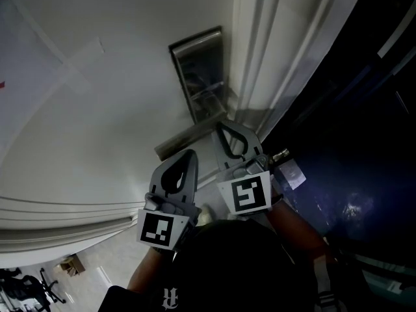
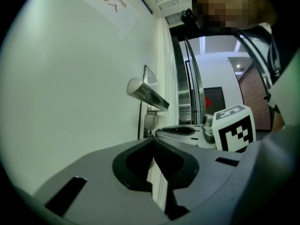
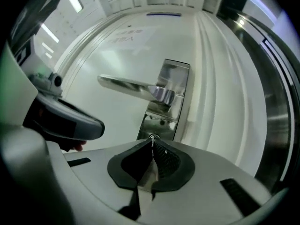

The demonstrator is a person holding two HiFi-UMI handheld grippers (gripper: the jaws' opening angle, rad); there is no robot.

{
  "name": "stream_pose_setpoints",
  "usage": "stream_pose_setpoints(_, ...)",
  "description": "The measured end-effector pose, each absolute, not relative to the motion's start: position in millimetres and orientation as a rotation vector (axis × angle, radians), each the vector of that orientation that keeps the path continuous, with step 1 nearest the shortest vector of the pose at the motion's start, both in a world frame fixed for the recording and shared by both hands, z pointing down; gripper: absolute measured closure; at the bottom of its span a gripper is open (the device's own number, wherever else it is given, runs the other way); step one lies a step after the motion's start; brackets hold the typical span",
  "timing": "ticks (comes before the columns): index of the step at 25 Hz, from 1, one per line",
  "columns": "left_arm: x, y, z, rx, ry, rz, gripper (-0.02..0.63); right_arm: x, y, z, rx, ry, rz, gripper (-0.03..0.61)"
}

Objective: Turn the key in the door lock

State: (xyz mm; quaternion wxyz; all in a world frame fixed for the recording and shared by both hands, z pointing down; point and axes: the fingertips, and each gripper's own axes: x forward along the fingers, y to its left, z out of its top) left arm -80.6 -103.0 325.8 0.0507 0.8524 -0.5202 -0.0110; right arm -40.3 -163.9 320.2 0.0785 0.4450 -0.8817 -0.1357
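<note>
Right gripper (image 3: 151, 143) on the key (image 3: 152, 137) at the foot of the lock plate (image 3: 176, 76); turn not yet made, by my reading.

Its claw is pressed together just under the lever handle (image 3: 126, 84), pinching a thin sliver I take for the key's bow. The left gripper (image 2: 152, 142) hangs below-left of the plate, its claw pressed together on nothing. I'd roll about the key's own axis with a firm pinch and no side pull. Only the right gripper view shows the pinch, since the head view hides it behind the jaws. The left gripper view shows that gripper side-on, reaching the plate.
</note>
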Motion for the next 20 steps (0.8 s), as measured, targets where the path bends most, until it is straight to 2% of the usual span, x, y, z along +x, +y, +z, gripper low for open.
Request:
stream_pose_setpoints(5,-79,-103,326,2.604,-1.585,-0.029,0.606,-36,-166,322,1.320,-2.850,0.097,0.557)
stream_pose_setpoints(11,-76,-103,325,2.614,-1.585,-0.022,0.606,-30,-171,330,1.157,-3.035,1.188,0.555)
stream_pose_setpoints(20,-73,-104,322,2.621,-1.585,-0.027,0.606,-27,-175,338,0.865,-2.900,2.051,0.555)
